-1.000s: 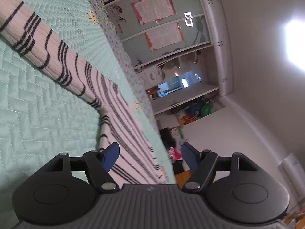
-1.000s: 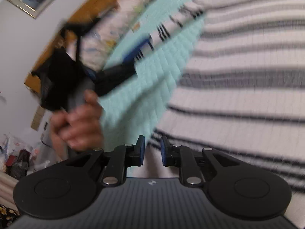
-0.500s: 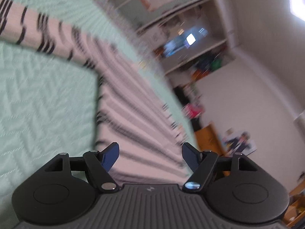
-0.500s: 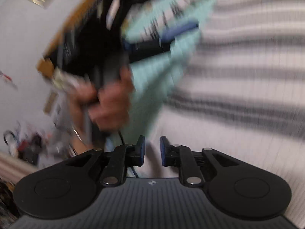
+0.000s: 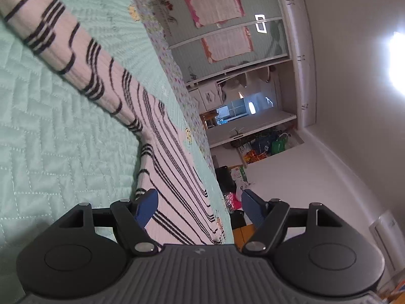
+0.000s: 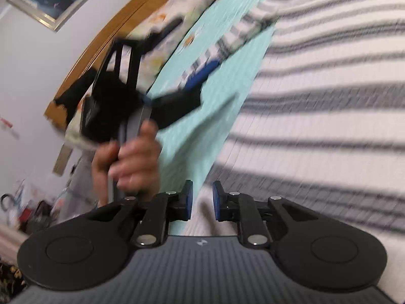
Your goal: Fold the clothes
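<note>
A white knitted sweater with black stripes [image 5: 162, 152] lay on the mint-green quilted bed cover [image 5: 63, 139]. The left gripper [image 5: 200, 202], jaws wide and empty, hovered at its 6 o'clock edge; the right gripper [image 6: 202, 197] had narrow jaws, holding nothing.

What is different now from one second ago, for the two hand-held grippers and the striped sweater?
The left hand-held gripper swung away and came back to nearly its earlier view, wide open. The right hand-held gripper kept its narrow gap, nothing visibly between the pads. The striped sweater stayed flat on the bed.
</note>
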`<state>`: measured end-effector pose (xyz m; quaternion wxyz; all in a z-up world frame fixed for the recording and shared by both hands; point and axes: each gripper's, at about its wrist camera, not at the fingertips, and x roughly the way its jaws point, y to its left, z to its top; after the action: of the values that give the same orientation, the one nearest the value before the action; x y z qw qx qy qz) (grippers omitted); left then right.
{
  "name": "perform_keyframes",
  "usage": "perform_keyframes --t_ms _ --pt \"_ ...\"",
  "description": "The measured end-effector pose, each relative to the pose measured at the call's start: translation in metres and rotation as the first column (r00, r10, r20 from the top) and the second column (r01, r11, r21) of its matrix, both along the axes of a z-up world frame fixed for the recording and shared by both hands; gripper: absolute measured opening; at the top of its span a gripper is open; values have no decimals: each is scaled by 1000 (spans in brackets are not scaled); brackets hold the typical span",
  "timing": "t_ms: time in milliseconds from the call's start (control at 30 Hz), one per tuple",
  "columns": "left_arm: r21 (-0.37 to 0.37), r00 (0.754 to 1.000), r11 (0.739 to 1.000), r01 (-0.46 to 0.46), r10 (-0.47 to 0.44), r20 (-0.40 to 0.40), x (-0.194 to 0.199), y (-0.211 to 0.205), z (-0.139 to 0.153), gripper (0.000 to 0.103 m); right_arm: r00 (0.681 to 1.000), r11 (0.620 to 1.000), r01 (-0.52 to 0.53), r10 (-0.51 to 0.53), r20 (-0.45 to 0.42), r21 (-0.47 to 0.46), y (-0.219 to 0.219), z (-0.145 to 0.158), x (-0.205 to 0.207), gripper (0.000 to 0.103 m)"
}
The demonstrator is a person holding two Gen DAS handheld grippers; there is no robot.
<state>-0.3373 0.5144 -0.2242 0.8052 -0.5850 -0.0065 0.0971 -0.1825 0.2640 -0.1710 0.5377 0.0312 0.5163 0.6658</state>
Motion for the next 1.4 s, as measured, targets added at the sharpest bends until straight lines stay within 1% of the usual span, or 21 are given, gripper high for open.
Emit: perform_keyframes --t_ms 133,267,300,333,467,600,633,667,700,733,767,800,867,933,1000,1067,1133,1200,1233,1300,1400 --pt "-51 997 996 68 -69 -27 20 -5 -7 75 997 997 78 -78 2 -7 -2 -1 21 27" --pt "-68 992 997 36 -44 -122 25 -1 -13 75 996 996 87 -87 4 -27 -3 -7 22 27" --pt "-66 987 998 15 -26 -161 23 1 -14 72 996 995 90 -90 5 -32 -3 -9 23 27" --pt "-67 986 998 10 -21 -168 22 3 -16 72 996 995 92 -92 5 -37 -4 -10 23 28" --pt "-76 990 997 -12 1 -143 15 6 -15 73 995 995 95 -95 3 -43 -4 -13 25 28" --pt "-102 1000 995 19 -21 -17 11 5 -10 75 995 994 99 -100 -4 -44 -5 -14 26 28" --pt "-102 999 994 33 -35 -16 14 4 -10 75 995 994 100 -100 -7 -46 -6 -15 27 28" --pt "-95 998 995 39 -44 -52 20 3 -10 75 995 994 101 -102 -9 -48 -6 -16 27 28" --pt "-80 992 996 37 -46 -121 27 2 -9 73 995 994 102 -102 -10 -48 -6 -17 27 28" --pt "-54 982 998 32 -41 -186 31 2 -8 68 995 994 102 -102 -10 -49 -6 -18 27 28" --pt "-29 973 999 23 -29 -230 34 1 -5 62 995 994 100 -101 -8 -49 -6 -17 27 28" --pt "-5 967 1000 4 -5 -253 33 2 -2 63 995 994 99 -99 -5 -48 -6 -17 27 28" --pt "25 965 998 -52 57 -256 21 4 1 65 995 994 99 -100 -6 -48 -6 -16 27 28" --pt "15 971 995 -94 95 -219 9 7 0 68 995 994 100 -100 -11 -46 -6 -15 28 28" --pt "-1 986 997 -83 82 -142 6 8 2 72 995 994 99 -100 -12 -42 -6 -13 29 28" --pt "43 994 999 -17 22 -108 13 1 10 74 995 994 103 -103 6 -31 -6 -8 30 28" --pt "93 983 993 76 -59 -175 34 -9 16 75 992 992 122 -122 38 -16 -8 -1 35 28" --pt "112 943 986 127 -84 -323 53 -18 13 72 985 987 161 -161 63 -4 -12 8 44 28" --pt "130 933 984 124 -71 -352 55 -20 15 68 979 982 190 -189 81 -4 -15 13 50 28" --pt "171 918 979 113 -37 -394 56 -24 19 67 960 968 251 -249 127 1 -21 23 63 29" --pt "208 926 978 24 57 -373 39 -21 29 68 928 951 309 -306 213 20 -22 40 77 33"
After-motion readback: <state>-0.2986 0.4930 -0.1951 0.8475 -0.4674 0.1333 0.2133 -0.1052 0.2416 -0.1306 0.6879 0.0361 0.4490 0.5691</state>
